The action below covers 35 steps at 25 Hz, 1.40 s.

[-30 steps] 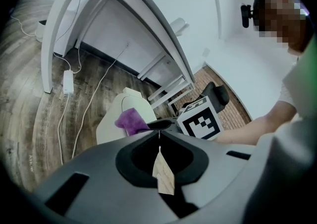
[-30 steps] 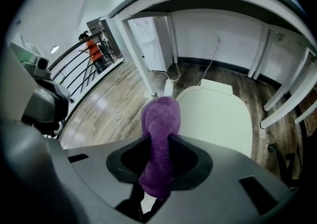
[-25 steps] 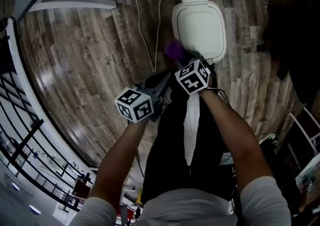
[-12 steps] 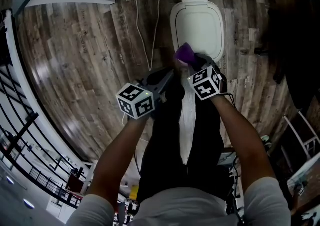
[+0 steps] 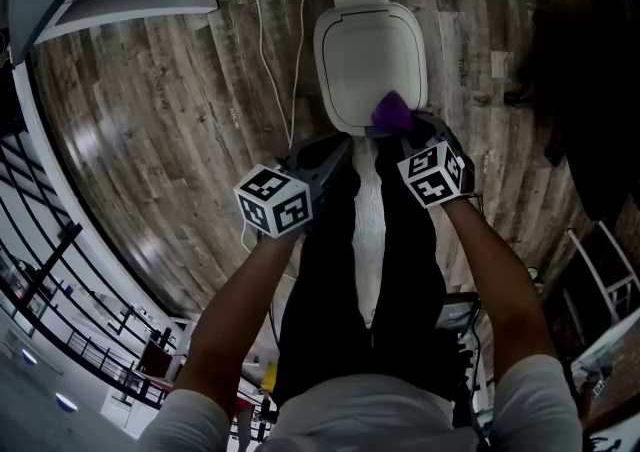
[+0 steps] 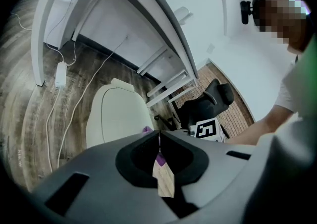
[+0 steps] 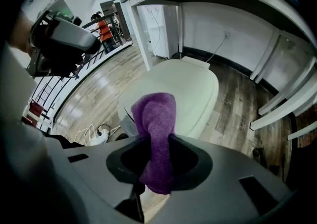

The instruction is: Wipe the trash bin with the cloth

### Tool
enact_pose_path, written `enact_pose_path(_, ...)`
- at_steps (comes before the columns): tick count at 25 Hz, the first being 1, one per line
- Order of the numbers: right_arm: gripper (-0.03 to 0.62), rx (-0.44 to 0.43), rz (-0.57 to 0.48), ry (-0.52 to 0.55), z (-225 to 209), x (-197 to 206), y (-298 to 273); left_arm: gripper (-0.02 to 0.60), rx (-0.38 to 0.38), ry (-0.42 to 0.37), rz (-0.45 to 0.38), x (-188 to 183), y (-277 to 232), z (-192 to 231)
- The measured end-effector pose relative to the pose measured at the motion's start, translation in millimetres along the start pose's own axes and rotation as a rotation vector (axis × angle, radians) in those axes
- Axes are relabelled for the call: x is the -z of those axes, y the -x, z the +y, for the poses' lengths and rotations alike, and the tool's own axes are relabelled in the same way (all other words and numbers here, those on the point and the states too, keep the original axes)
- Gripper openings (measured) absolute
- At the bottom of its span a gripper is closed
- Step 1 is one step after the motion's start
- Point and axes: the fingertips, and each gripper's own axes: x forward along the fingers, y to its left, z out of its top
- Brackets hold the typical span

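Right gripper (image 5: 400, 128), clamped on cloth (image 5: 393, 112), farther right along trash bin (image 5: 368, 50) edge; left gripper (image 5: 335, 155) closed, empty.

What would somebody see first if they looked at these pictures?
The bright purple cloth stands out most, pinched in the right hand-held gripper by the near edge of the white bin. The bin stands with its lid down on a dark wooden floor, at the top middle of the head view. Next come the two black-and-white marker cubes, just below it.
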Motion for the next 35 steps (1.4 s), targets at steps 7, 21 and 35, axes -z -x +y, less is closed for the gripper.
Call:
enact_pose_path(7, 0.109, 0.092, 0.074, -0.073, -81, 45, 16, 0.012, 0.026, -0.016, 0.017, -15, -42, -29)
enact_pose_path(21, 0.107, 0.116, -0.101, -0.128, -193, -70, -3, 0.012, -0.003, 0.015, 0.021, -15, -70, -32)
enact_pose_path(35, 0.107, -0.068, -0.146, -0.074, -172, -159, -37, 0.012, -0.035, 0.049, -0.007, -10, -64, -17)
